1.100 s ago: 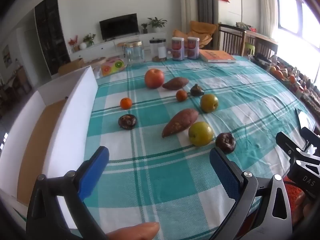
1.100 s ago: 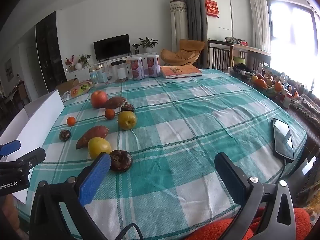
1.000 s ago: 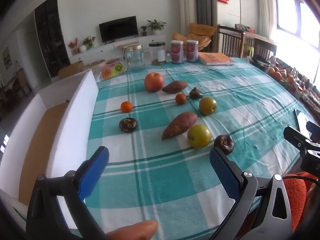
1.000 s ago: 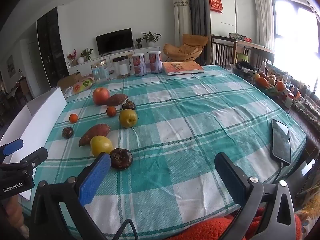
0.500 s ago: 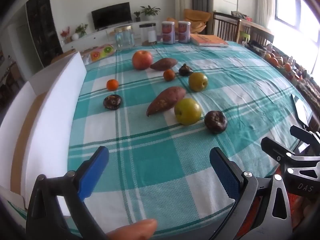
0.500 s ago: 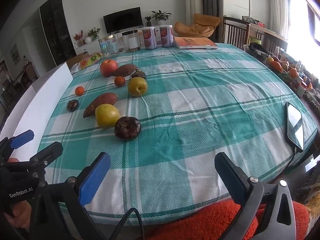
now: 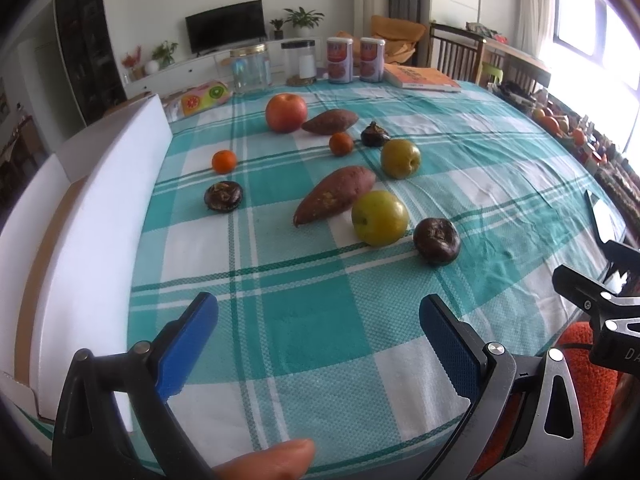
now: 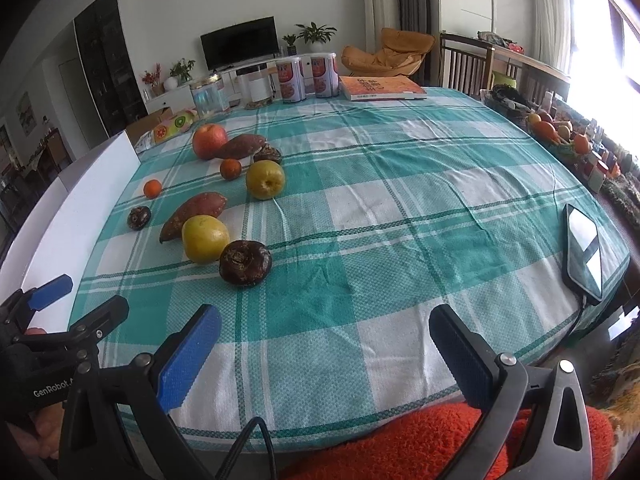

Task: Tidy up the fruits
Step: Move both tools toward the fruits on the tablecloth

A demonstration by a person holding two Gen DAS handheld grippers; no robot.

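Observation:
On a teal checked tablecloth [image 7: 304, 320] lie a red apple [image 7: 286, 113], two sweet potatoes [image 7: 334, 195] [image 7: 329, 121], two yellow-green apples [image 7: 379, 218] [image 7: 400, 158], two small oranges [image 7: 224, 161] [image 7: 341, 143] and dark wrinkled fruits [image 7: 436, 241] [image 7: 223, 196] [image 7: 374, 135]. My left gripper [image 7: 318, 330] is open and empty, low over the near table edge. My right gripper [image 8: 325, 338] is open and empty, in front of the nearest dark fruit [image 8: 245, 263] and yellow apple [image 8: 205, 239].
A white open box [image 7: 100, 216] stands along the table's left edge. Jars [image 7: 251, 68], two cans [image 7: 339, 60] and a book [image 7: 420, 78] stand at the far edge. A phone [image 8: 583, 248] lies at the right edge. A fruit basket [image 8: 548, 130] is off to the right.
Both grippers have moved forward and lower towards the table, so the fruits look nearer. Both stay open and empty. No fruit has moved.

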